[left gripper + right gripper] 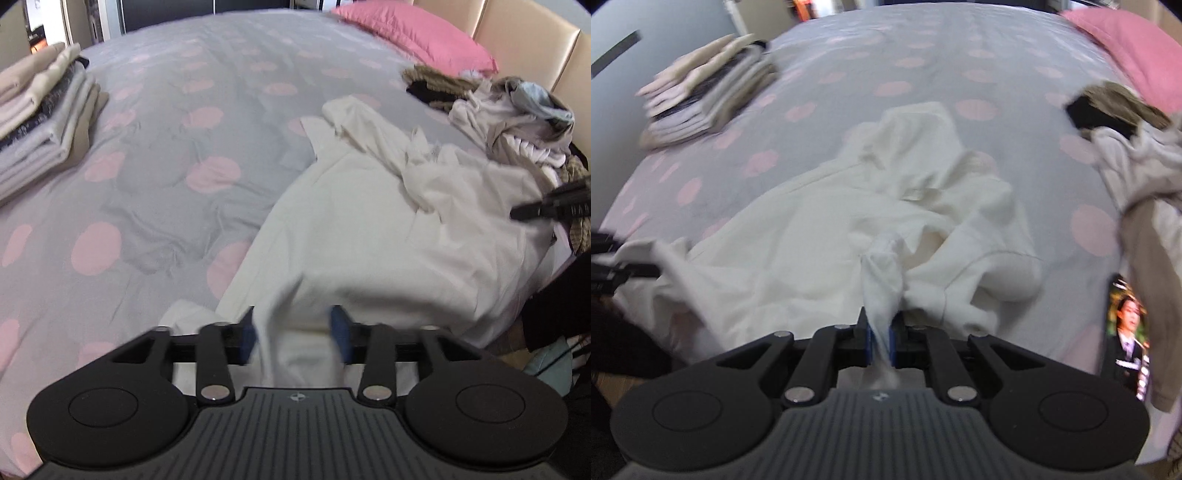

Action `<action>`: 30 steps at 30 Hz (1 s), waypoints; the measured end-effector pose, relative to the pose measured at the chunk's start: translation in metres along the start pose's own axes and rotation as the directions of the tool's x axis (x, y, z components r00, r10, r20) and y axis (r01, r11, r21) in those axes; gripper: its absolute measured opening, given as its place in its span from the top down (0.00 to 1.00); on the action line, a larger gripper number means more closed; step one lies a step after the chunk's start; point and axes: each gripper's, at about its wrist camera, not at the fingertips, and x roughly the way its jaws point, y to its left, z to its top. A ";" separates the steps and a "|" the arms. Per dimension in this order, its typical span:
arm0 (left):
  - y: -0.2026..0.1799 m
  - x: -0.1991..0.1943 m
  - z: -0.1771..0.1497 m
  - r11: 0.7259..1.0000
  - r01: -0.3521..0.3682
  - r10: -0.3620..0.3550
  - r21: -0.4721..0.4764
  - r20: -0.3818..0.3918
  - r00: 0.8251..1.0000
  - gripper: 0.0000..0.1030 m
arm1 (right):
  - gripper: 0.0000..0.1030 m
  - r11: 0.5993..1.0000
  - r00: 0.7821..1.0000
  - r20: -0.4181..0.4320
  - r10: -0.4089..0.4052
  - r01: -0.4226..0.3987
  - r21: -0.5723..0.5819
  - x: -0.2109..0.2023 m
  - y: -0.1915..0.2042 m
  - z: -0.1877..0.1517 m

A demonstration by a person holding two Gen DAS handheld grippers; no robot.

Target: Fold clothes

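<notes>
A cream-white garment [369, 240] lies crumpled on the grey bedspread with pink dots [159, 122]. My left gripper [294, 338] stands open at the garment's near edge. A fold of the cloth runs loosely between its blue pads [249, 339]. My right gripper [881, 341] is shut on a bunched strip of the same garment [812, 236], which rises from the bed into the jaws. Each gripper also shows at the edge of the other's view: the right gripper [546, 206] at the far right, the left gripper [613, 273] at the far left.
A stack of folded clothes [44, 122] [709, 96] sits at the left of the bed. A heap of unfolded clothes [517, 114] [1137, 158] lies at the right, by a pink pillow [417, 33]. A lit phone [1128, 328] lies at the bed's near right.
</notes>
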 end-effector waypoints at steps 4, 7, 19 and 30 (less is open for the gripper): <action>-0.005 -0.011 0.009 1.000 -0.016 0.018 -0.023 0.089 0.996 0.47 | 0.90 0.988 0.993 -0.025 0.114 -0.116 -0.103 0.005 0.032 -0.011; -0.009 -0.011 0.014 0.998 0.031 -0.024 -0.062 0.110 0.994 0.47 | 0.88 0.969 0.988 -0.066 0.141 -0.152 -0.197 0.013 0.058 -0.020; -0.055 0.028 0.007 0.997 0.062 -0.062 0.055 -0.002 0.998 0.47 | 0.54 0.974 0.996 -0.059 0.064 -0.075 -0.214 0.009 0.063 -0.033; -0.075 0.021 0.015 0.978 0.207 -0.207 -0.003 0.016 0.978 0.50 | 0.63 0.994 1.000 -0.004 0.010 -0.011 -0.110 -0.014 0.048 -0.047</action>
